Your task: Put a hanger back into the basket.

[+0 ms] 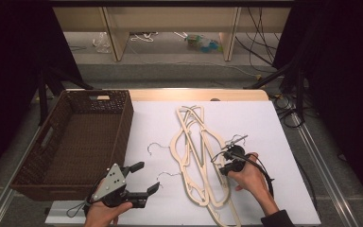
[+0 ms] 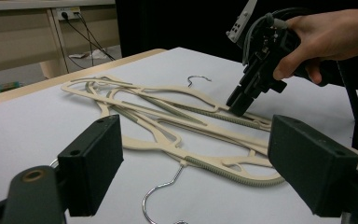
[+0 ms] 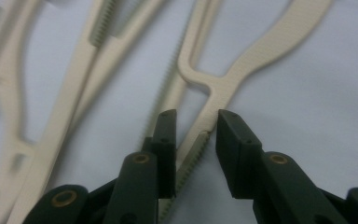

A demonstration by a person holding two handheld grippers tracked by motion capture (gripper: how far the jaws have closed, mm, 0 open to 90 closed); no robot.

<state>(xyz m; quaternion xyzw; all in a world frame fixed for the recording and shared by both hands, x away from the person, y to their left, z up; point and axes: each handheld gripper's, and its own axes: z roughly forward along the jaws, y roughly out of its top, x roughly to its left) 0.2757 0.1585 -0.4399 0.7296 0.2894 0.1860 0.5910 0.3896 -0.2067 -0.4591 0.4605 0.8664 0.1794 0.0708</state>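
Desk [image 1: 274, 142] under a white sheet, with a pile of cream plastic hangers [image 1: 196, 151] lying flat near the middle, overlapped and interlocked, long axes running away from the person. Wire hooks stick out to the left of the pile, resting on the sheet.

Right gripper [image 1: 228, 163] is down at the right edge of the pile, held in the right hand [image 1: 253, 177], cable looping behind. In the right gripper view its jaws straddle one hanger arm [image 3: 209, 119], just below the fork where the arm splits. Jaws narrow but with a gap showing on the right side; the left pad sits against or just beside the ribbed strip. Not clearly pressing yet. The left gripper view shows the same gripper [image 2: 239, 105] tip-down on the pile's far side.

Left gripper [image 1: 142, 178] is held in the left hand [image 1: 105, 213], above the near left of the sheet, well apart from the pile, jaws wide with nothing between them.

Woven brown basket [image 1: 61, 142] stands on the left of the desk, just beside the sheet's edge.

In the way: the neighbouring hangers cross over and under the targeted arm, and the hooks lie between the pile and the left gripper.
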